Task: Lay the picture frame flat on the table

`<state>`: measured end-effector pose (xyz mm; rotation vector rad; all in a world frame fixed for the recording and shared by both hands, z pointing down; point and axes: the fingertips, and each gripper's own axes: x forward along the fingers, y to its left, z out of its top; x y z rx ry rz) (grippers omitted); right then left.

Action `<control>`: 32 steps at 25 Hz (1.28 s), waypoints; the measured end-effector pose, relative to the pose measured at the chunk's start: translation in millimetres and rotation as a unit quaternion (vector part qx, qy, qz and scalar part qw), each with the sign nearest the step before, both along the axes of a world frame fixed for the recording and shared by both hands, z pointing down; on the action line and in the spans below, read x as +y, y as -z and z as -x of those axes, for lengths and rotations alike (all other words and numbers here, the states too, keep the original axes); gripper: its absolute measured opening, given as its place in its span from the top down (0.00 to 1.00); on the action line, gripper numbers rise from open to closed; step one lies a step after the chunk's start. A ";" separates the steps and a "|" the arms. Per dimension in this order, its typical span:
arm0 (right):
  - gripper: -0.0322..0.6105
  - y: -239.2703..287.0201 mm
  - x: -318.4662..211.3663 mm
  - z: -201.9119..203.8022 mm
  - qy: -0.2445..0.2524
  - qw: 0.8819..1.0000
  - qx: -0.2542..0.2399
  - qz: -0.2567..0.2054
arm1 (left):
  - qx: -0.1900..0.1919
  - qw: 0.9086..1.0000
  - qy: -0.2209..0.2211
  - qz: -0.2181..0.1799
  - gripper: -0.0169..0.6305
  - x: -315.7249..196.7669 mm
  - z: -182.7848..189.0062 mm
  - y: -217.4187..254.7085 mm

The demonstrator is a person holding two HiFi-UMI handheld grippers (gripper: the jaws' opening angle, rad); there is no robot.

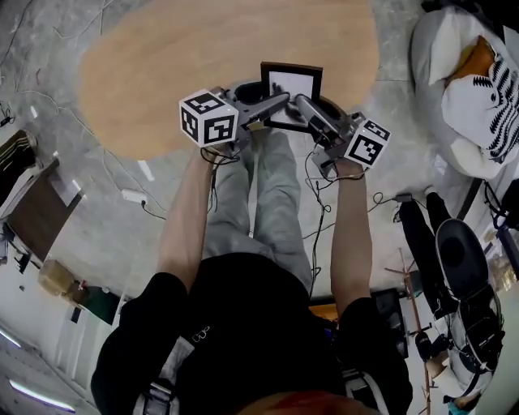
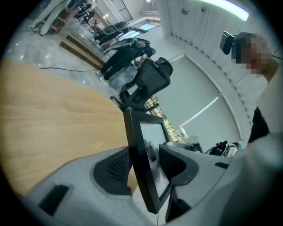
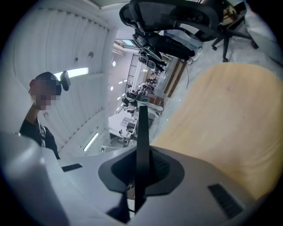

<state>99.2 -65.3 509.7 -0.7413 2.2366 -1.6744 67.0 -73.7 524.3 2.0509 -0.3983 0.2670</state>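
Picture frame (image 1: 291, 96) upper centre, at table (image 1: 203, 49) rim | left gripper (image 2: 143, 170) jaws wide apart, frame between, unpinched | right gripper (image 3: 140, 170) clamped on frame edge

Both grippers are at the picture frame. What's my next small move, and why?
Probably draw the left gripper back off the picture frame. Its fingers stand apart around the frame, while the right gripper clamps the frame's edge. The frame isn't yet flat on the table, so the right can then tip it down.

Bright, even light from a ceiling strip (image 2: 223, 9), with heavy fisheye warping and dark corners.
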 end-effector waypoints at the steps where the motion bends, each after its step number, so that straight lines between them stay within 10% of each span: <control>1: 0.89 -15.8 -3.7 0.3 0.002 1.000 0.002 0.006 | -0.011 1.000 0.015 0.003 0.69 -3.2 3.0 -17.5; 6: 0.90 -78.4 -19.2 -30.4 -0.064 0.997 -0.014 0.038 | -0.006 0.995 0.098 0.032 0.71 -5.2 35.5 -86.2; 9: 0.90 -111.2 -28.7 -32.8 -0.072 0.996 0.024 0.048 | 0.004 0.992 0.127 0.021 0.96 -12.6 54.8 -99.3; 23: 0.90 -153.3 -26.0 -46.0 -0.115 0.976 0.172 0.064 | -0.047 0.995 0.093 -0.007 0.96 22.6 21.6 -111.9; 27: 0.84 -158.7 -26.9 -48.3 -0.095 0.953 0.285 0.045 | -0.048 0.994 0.094 -0.005 0.96 25.8 24.8 -111.8; 32: 0.66 -172.2 -32.8 -65.4 -0.080 0.890 0.448 0.035 | -0.048 0.995 0.092 -0.003 0.96 24.5 24.7 -114.3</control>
